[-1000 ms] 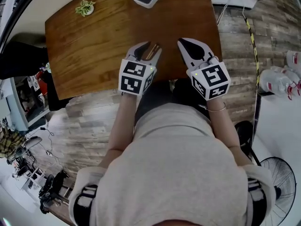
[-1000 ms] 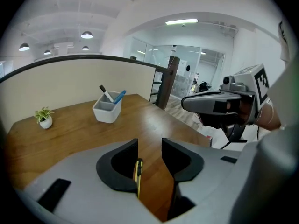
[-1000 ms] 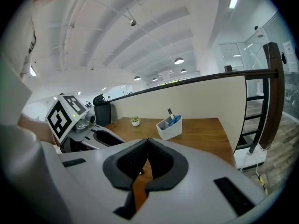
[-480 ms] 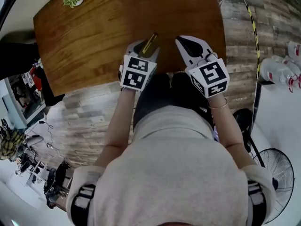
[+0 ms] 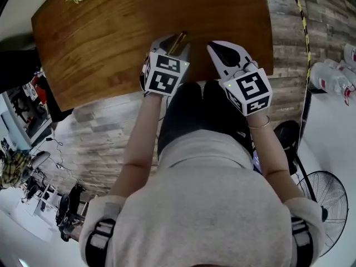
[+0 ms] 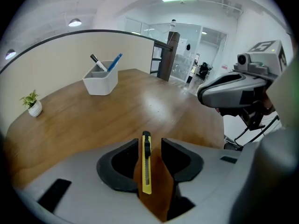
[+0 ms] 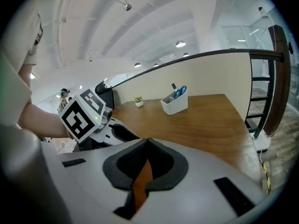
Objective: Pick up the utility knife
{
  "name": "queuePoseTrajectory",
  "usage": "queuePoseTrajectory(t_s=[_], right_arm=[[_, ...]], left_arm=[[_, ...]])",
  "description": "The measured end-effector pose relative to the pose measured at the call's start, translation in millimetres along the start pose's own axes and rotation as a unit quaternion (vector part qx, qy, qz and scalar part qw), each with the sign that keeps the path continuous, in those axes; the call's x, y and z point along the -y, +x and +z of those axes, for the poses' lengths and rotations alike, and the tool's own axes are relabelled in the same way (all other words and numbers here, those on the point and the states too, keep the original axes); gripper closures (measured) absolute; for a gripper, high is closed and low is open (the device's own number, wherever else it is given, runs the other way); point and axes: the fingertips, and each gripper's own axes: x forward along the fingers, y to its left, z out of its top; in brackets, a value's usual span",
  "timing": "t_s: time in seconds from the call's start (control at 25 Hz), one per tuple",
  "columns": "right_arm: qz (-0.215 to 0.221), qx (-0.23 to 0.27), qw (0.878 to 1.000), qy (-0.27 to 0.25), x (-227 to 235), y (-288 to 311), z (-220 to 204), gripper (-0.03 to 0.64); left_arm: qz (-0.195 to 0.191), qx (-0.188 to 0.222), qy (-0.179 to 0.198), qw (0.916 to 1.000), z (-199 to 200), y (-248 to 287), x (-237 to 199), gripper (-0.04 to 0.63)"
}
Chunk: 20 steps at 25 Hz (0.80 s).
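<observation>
Your left gripper point(image 6: 150, 143) hangs over the near part of the wooden table point(image 6: 84, 125), and its jaws stand apart, one on each side of the utility knife point(image 6: 146, 167). These jaws have just been closing a little, but they are not pressing on the knife: bare wood shows between the knife and the right-hand pad, and the knife lies flat on the table. On the left-hand side it looks very close to the pad, and you cannot tell if it touches there.

The knife is yellow with a black end. In the left gripper view its long axis runs straight away from the camera, along the gap between the jaws, and the black end is the far one, pointing toward the middle of the table. In the head view the knife point(image 5: 178, 39) lies near the table edge closest to you, pointing away from your body and slightly to the right, and the left gripper point(image 5: 171, 43) covers its near half.

Your right gripper point(image 7: 147, 141) is just beside the left one, over the same table edge. Its jaw tips meet and there is nothing between them
</observation>
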Motion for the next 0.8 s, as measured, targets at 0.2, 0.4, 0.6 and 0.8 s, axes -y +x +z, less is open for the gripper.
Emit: queuePoseTrajectory(t_s=[0.2, 0.4, 0.6, 0.8], right_arm=[[-0.003, -0.006, 1.0, 0.009, 2, 3, -9, 0.604], [-0.01, -0.006, 1.0, 0.016, 8, 3, -12, 0.604], [-0.012, -0.008, 1.0, 0.014, 13, 3, -12, 0.604], [-0.013, -0.003, 1.0, 0.013, 13, 4, -7, 0.604]], left_arm=[[0.016, -0.017, 0.007, 0.9997, -5, 10, -7, 0.515], [0.017, -0.018, 0.009, 0.9997, -8, 12, -8, 0.512], [0.015, -0.013, 0.014, 0.9997, -6, 11, -9, 0.503], [0.008, -0.019, 0.019, 0.9996, -6, 12, -8, 0.525]])
